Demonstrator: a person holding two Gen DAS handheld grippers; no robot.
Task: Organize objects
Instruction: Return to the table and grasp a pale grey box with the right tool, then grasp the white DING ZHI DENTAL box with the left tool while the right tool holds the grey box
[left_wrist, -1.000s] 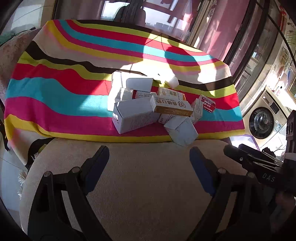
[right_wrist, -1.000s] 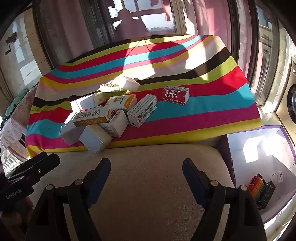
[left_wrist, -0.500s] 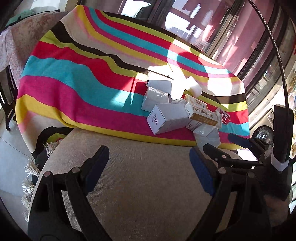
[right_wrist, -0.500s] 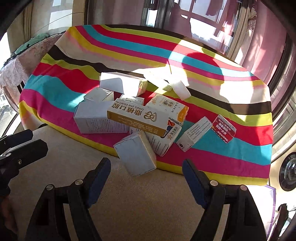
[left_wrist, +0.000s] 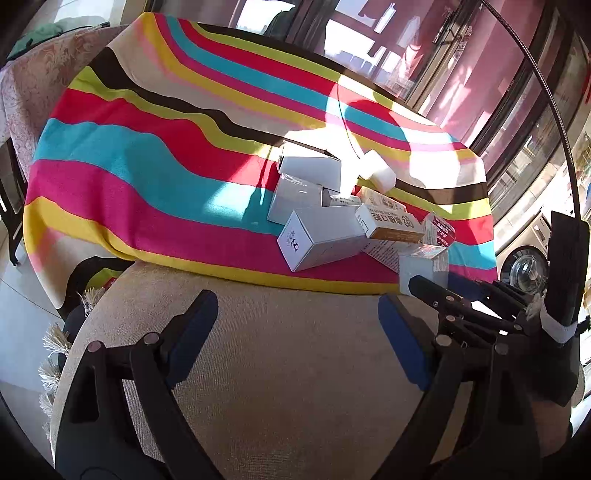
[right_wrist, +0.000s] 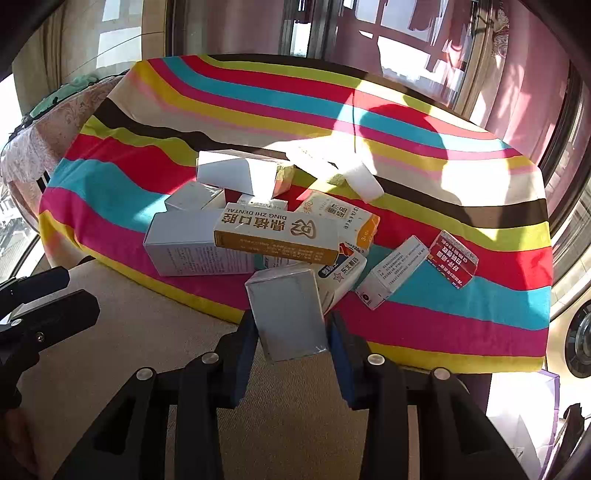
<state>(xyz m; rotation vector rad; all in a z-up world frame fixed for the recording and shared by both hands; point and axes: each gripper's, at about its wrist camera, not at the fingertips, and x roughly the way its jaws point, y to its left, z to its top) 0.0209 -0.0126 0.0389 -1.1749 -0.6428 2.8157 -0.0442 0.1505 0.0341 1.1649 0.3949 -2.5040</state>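
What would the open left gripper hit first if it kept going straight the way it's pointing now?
Probably the beige fabric cushion right under the left gripper, whose jaws stand open and empty. Depth is unclear; the large grey cardboard box lies farther along, slightly right.

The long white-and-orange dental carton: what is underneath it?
The long white-and-orange dental carton lies across a grey-white box at one end and a white carton with red-blue print at the other. What lies beneath its middle is covered.

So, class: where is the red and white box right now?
Right wrist view: the red and white box lies at the pile's far right on the striped cloth, beside a long white box.
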